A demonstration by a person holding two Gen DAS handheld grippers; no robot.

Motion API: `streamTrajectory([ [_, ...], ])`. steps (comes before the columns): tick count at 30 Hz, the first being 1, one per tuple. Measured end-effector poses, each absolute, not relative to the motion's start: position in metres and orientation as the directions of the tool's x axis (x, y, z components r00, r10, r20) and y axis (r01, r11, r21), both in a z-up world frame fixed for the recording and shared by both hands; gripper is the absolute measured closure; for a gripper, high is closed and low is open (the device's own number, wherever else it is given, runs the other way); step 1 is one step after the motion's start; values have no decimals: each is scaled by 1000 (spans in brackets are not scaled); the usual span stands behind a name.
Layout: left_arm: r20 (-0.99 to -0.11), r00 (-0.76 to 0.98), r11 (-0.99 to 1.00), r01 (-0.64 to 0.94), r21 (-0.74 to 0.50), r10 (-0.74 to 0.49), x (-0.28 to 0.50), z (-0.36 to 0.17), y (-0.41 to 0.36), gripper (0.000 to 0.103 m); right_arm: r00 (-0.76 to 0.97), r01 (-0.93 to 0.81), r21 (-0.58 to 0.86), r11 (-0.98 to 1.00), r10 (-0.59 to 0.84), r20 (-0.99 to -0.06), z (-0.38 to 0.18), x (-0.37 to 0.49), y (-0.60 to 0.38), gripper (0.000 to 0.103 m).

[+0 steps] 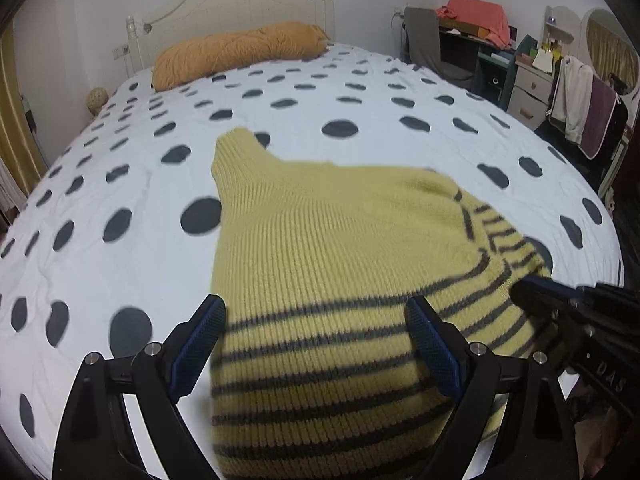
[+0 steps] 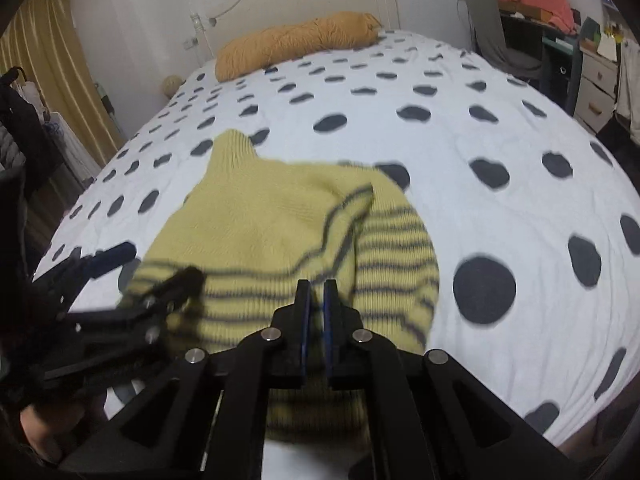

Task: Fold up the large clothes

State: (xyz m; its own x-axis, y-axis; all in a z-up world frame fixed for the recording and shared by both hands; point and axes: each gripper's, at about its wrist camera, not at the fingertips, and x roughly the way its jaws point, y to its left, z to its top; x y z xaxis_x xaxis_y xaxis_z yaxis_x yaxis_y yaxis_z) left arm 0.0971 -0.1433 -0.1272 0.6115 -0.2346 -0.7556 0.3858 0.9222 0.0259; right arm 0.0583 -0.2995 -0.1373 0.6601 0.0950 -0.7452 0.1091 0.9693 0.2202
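Note:
A yellow knit sweater (image 1: 320,248) with dark stripes lies on the bed, its plain upper part and collar pointing toward the headboard; it also shows in the right wrist view (image 2: 260,220). My left gripper (image 1: 316,320) is open, its blue pads wide apart over the striped part. My right gripper (image 2: 316,292) is shut on a fold of the striped sweater near the bed's front edge. It appears in the left wrist view (image 1: 532,284) at the sweater's right side. The left gripper shows in the right wrist view (image 2: 156,268), blurred.
The bed has a white cover with dark dots (image 1: 120,160). An orange pillow (image 1: 240,52) lies by the headboard (image 1: 232,0). A desk with clothes (image 1: 476,24), a drawer unit (image 1: 532,92) and a rack with hanging clothes (image 1: 588,108) stand at the right. Yellow curtains (image 2: 52,52) hang at the left.

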Motion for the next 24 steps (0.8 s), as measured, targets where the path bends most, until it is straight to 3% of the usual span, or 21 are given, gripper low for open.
streamTrajectory([
  [5, -738, 635, 923, 382, 42, -229, 79, -150, -138, 5, 605, 147, 179, 973, 55, -795, -176, 48, -308, 100],
  [8, -738, 628, 926, 376, 7, -249, 79, -142, -127, 5, 621, 134, 187, 973, 64, -781, -161, 42, -306, 99],
  [9, -733, 627, 931, 363, -26, -265, 78, -136, -118, 5, 649, 130, 216, 968, 82, -756, -152, 36, -309, 93],
  [10, -726, 629, 935, 350, -56, -279, 75, -130, -106, 5, 677, 140, 245, 959, 88, -731, -142, 27, -315, 86],
  [11, -719, 633, 937, 342, -75, -289, 71, -125, -95, 5, 696, 162, 270, 949, 84, -713, -133, 18, -322, 57],
  [12, -714, 631, 936, 339, -98, -303, 67, -122, -83, 5, 713, 178, 296, 938, 85, -696, -127, 7, -330, 22],
  [13, -714, 614, 929, 340, -144, -335, 62, -121, -70, 3, 733, 187, 329, 926, 91, -674, -122, -3, -337, 15],
  [16, -724, 536, 900, 290, -327, -435, 53, -128, -39, 2, 757, 211, 445, 870, 143, -637, -125, -29, -354, 14],
  [19, -709, 469, 846, 217, -486, -527, 55, -151, -21, 1, 733, 212, 605, 767, 285, -618, -152, -34, -362, 14],
  [24, -642, 420, 745, 143, -651, -642, 80, -168, -7, 1, 730, 233, 787, 571, 431, -530, -195, -17, -372, 14],
])
